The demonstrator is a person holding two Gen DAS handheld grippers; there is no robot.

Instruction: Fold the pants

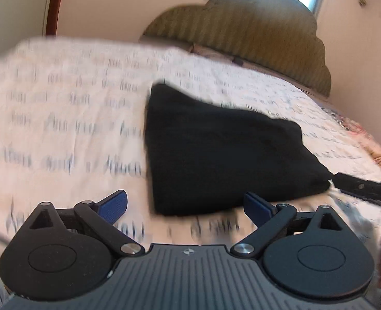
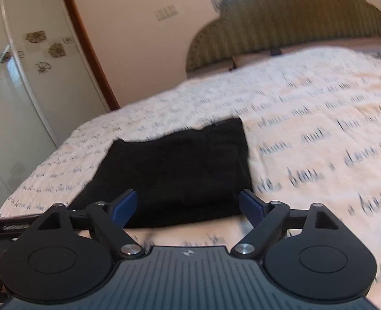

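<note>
Pants (image 1: 216,152) folded into a compact pile on bed (image 1: 61,108).
We hold left gripper (image 1: 185,206) & right gripper (image 2: 188,206) spread, empty; next prob. just tidy edges.

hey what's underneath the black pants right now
The folded black pants lie flat on the bedspread, white with dark script print. The cloth directly beneath them is covered, so whether anything else lies there cannot be seen.
</note>
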